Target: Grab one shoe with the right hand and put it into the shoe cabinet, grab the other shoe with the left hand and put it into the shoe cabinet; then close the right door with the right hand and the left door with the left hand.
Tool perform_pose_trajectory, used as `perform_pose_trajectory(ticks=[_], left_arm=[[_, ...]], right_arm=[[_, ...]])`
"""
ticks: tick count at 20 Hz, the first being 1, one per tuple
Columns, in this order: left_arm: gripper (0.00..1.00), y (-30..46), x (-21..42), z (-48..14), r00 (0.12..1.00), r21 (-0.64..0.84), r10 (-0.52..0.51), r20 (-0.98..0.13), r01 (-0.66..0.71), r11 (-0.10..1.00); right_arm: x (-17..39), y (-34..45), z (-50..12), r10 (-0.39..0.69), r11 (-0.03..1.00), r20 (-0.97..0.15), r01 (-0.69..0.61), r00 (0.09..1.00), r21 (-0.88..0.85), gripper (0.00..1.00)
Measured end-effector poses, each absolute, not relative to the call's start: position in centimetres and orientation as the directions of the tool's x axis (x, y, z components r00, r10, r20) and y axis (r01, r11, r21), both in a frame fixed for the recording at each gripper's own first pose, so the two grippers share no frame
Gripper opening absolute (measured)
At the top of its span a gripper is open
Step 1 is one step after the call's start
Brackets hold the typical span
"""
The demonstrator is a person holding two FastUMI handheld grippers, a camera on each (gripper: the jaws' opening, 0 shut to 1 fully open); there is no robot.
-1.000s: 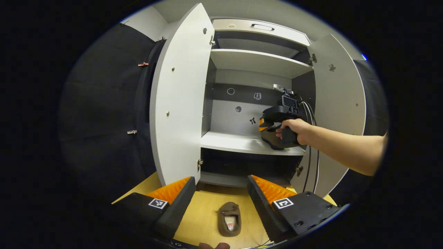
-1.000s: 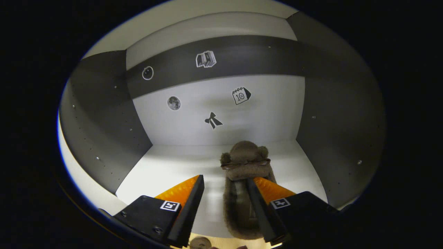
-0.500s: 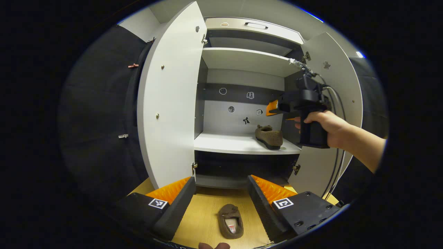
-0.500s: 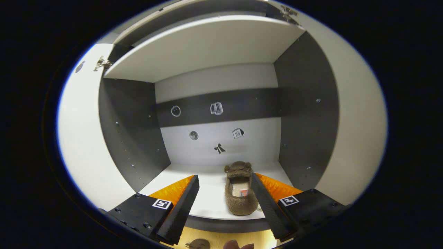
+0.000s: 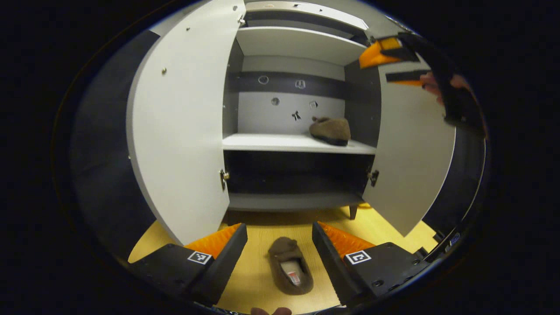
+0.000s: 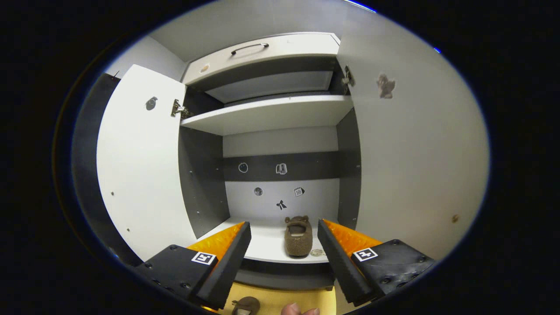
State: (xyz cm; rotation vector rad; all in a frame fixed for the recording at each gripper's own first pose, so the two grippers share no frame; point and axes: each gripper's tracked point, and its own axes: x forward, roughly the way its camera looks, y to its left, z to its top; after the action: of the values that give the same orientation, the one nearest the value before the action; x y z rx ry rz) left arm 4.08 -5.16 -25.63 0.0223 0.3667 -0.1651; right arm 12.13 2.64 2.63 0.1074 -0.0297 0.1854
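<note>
Change noted: right gripper [image 6: 283, 258] is withdrawn from the shoe cabinet [image 5: 302, 39] compared with a second ago, when it was deep inside over the middle shelf; it is now held back in front of the cabinet, with its jaws spread and nothing between them.
First shoe: first shoe [image 6: 298, 236] is left on the cabinet's middle shelf [image 5: 262, 142], toward the cabinet's right wall, toe pointing inward.
Meaning for task: the first placement is judged complete; the left-hand pickup is judged the step now due.
Second shoe: second shoe [image 5: 290, 271] is seen on the wooden floor [image 5: 385, 223] in front of the cabinet, not yet gripped.
Left gripper: left gripper [image 5: 280, 258] is held low in front of the cabinet, its fingers spread to either side of the second shoe and touching nothing; compared with a second ago it is tilted further down toward the floor.
Doors: left door [image 5: 179, 131] and right door [image 5: 411, 148] are both found swung wide open; closing is not yet begun.
Left gripper view alone: the second shoe is shown whole, along with the cabinet's dark lower compartment, its foot, and the right gripper raised beside the right door's upper edge.
Right gripper view alone: the cabinet's top drawer with its handle [image 6: 249, 46] is shown, and a small round object [image 6: 316, 252] beside the first shoe on the shelf edge; its nature cannot be told.
</note>
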Motion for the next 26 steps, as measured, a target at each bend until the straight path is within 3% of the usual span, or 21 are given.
perform_pose_trajectory(ticks=[5, 11, 15, 18, 23, 24, 25, 26], left_arm=[[0.94, -4.4, 4.5, -35.9, 0.846, 0.024, -0.136, -0.515, 0.173, 0.985], [0.85, -4.5, 7.9, -42.2, 0.811, -0.015, -0.126, -0.572, 0.144, 0.989], [0.67, -5.2, 10.1, -44.9, 0.797, -0.027, -0.123, -0.591, 0.133, 0.991], [0.61, -6.0, 11.7, -45.2, 0.808, -0.005, -0.122, -0.577, 0.146, 0.989], [0.32, -5.2, 13.4, -45.6, 0.812, 0.067, -0.059, -0.581, 0.120, 0.990], [0.30, -5.0, 13.4, -45.8, 0.805, 0.084, -0.045, -0.592, 0.117, 0.990], [0.18, -4.9, 13.2, -45.6, 0.801, 0.099, -0.032, -0.598, 0.114, 0.988], [0.14, -4.8, 13.0, -45.4, 0.794, 0.110, -0.022, -0.607, 0.112, 0.988]], right_arm=[[7.4, 0.6, 4.2, 0.164, 0.974, 0.075, -0.173, 0.984, 0.146, 0.98], [3.4, -3.7, 4.1, 0.094, 0.987, 0.080, -0.104, 0.992, 0.127, 0.98], [1.9, -6.3, 3.2, 0.060, 0.990, 0.045, -0.066, 0.997, 0.129, 0.98], [1.4, -7.1, 2.5, 0.067, 0.988, 0.018, -0.069, 0.998, 0.135, 0.98], [1.3, -7.4, 2.0, 0.079, 0.992, 0.016, -0.081, 0.997, 0.092, 0.98], [1.3, -7.4, 1.8, 0.079, 0.995, 0.022, -0.080, 0.997, 0.065, 0.98], [1.5, -7.2, 1.7, 0.084, 0.995, 0.024, -0.085, 0.996, 0.050, 0.98], [1.6, -6.8, 1.8, 0.094, 0.995, 0.021, -0.094, 0.995, 0.043, 0.98]])
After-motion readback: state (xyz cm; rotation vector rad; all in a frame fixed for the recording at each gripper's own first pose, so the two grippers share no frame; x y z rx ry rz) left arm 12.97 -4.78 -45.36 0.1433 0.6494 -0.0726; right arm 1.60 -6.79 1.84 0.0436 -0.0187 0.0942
